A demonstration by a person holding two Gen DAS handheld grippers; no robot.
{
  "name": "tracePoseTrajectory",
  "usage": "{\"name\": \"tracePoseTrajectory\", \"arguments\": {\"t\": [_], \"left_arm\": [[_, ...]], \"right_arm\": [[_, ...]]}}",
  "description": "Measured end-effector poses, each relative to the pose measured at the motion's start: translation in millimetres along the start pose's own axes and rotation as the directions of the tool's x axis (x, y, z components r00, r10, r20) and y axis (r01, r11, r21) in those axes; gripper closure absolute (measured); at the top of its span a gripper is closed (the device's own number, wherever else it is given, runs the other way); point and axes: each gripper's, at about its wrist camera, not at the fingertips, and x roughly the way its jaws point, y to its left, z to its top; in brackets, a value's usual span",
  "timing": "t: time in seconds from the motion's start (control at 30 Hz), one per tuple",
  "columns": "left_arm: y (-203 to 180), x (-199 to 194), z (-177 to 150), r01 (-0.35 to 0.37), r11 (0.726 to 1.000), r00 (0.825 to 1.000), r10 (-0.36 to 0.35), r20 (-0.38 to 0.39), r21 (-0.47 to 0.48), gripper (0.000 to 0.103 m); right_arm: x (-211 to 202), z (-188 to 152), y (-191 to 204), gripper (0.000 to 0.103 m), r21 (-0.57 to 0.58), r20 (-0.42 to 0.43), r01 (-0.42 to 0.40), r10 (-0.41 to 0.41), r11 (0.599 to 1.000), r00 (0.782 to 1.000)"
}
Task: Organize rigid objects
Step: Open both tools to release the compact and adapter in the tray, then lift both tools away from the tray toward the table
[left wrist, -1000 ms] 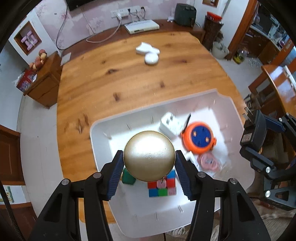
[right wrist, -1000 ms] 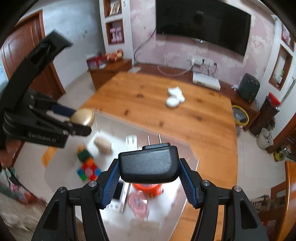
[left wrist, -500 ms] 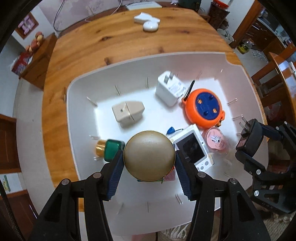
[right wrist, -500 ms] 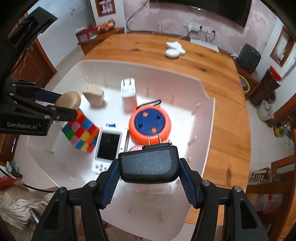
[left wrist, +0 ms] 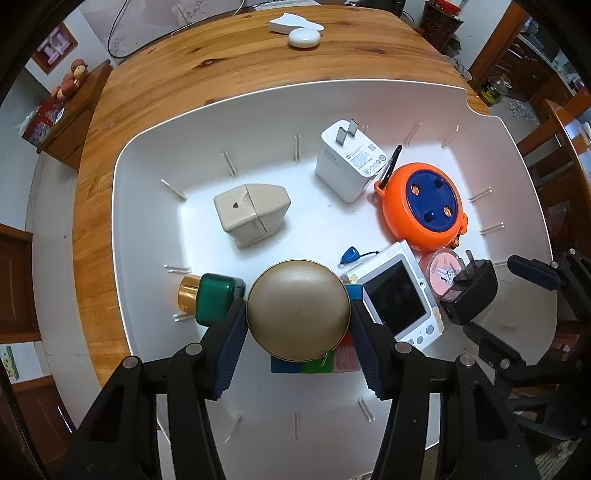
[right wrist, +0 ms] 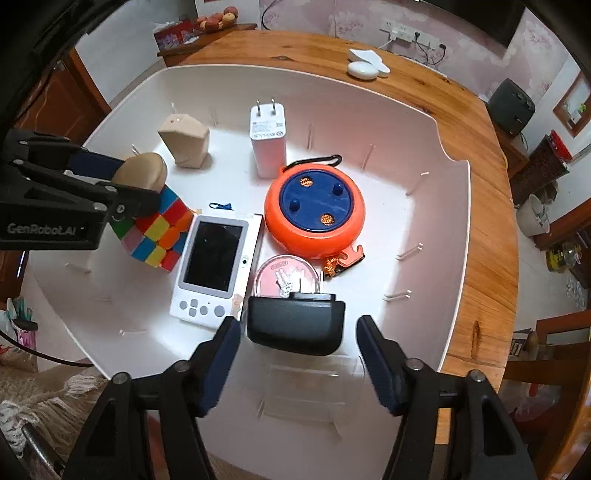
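My left gripper (left wrist: 297,314) is shut on a round gold tin (left wrist: 297,306), held just above a colourful puzzle cube (right wrist: 159,229) inside the white bin (left wrist: 147,155). In the right wrist view, the gold tin (right wrist: 142,171) hovers at the cube's top. My right gripper (right wrist: 295,332) is low in the bin with its jaws opening. A black plug adapter (right wrist: 295,325) lies between them, and the pads stand clear of it. Its prongs point toward a pink round tin (right wrist: 284,277).
The bin also holds a white handheld console (right wrist: 214,266), an orange and blue cable reel (right wrist: 314,214), a white charger (right wrist: 267,136), a beige plug (right wrist: 186,142) and a green bottle (left wrist: 214,299). White gadgets (left wrist: 303,33) lie on the wooden table (left wrist: 221,74).
Both grippers came down into the bin. The right jaws spread apart and let go of the black adapter. The left still grips the gold tin.
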Motion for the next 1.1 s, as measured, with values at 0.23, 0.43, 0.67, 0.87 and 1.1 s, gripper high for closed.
{"name": "tracePoseTrajectory", "arguments": {"t": [0.23, 0.43, 0.67, 0.87, 1.1], "left_arm": [[0, -6, 2, 0.033, 0.999, 0.999, -0.033, 0.007, -0.001, 0.019], [1, -15, 6, 0.031, 1.000, 0.999, -0.031, 0.025, 0.004, 0.010], [5, -32, 13, 0.013, 1.000, 0.997, -0.013, 0.076, 0.004, 0.004], [6, -45, 20, 0.009, 1.000, 0.993, -0.009, 0.114, -0.003, 0.004], [3, -65, 32, 0.002, 1.000, 0.987, -0.003, 0.162, 0.006, 0.004]], "right_arm": [[-8, 7, 0, 0.031, 0.011, 0.032, -0.011, 0.010, 1.000, 0.999], [-22, 13, -2, 0.031, 0.024, 0.073, -0.028, 0.026, 0.999, 0.997], [-30, 24, -5, 0.031, 0.040, 0.105, -0.049, 0.044, 0.998, 0.993], [-38, 36, -8, 0.031, 0.044, 0.140, -0.065, 0.058, 0.997, 0.988], [-52, 47, -14, 0.031, 0.052, 0.187, -0.078, 0.067, 0.996, 0.980]]}}
